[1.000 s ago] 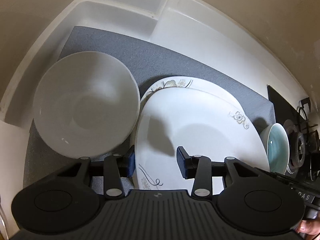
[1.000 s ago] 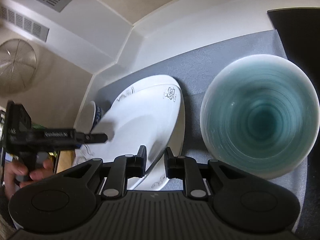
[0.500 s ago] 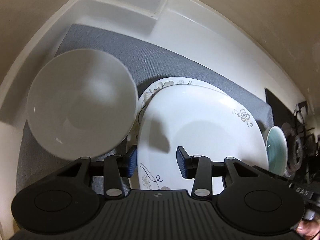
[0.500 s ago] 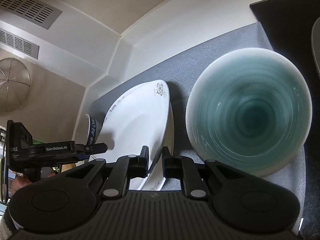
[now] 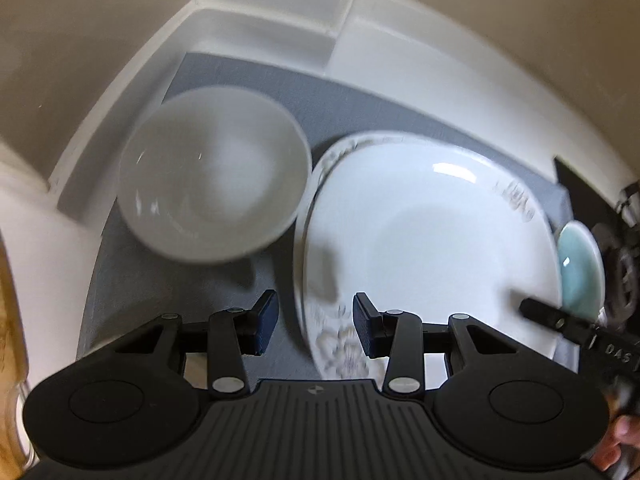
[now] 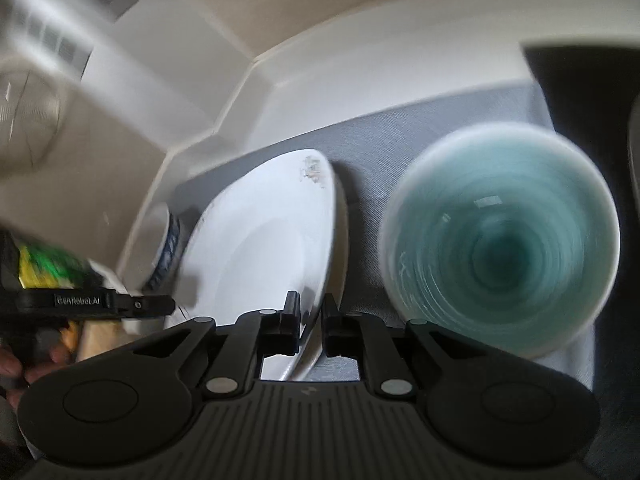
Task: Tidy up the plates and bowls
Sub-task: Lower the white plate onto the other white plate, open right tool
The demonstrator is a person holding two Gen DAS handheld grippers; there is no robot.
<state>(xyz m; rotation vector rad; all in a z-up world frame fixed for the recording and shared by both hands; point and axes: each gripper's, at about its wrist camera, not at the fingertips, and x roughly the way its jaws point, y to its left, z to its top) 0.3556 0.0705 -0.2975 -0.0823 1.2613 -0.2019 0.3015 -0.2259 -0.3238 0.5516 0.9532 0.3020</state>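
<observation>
the right hand-held gripper [image 6: 311, 322] is clamped on the top plate's [image 6: 260, 248] rim beside the teal bowl [image 6: 500, 240], the left hand-held gripper [image 5: 315, 322] gapes empty astride that plate's rim, so lifting seems next.

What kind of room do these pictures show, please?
Most likely a home kitchen counter. A white bowl, stacked flowered plates and a teal bowl sit on a grey mat, with what looks like a gas stove burner beside them.
</observation>
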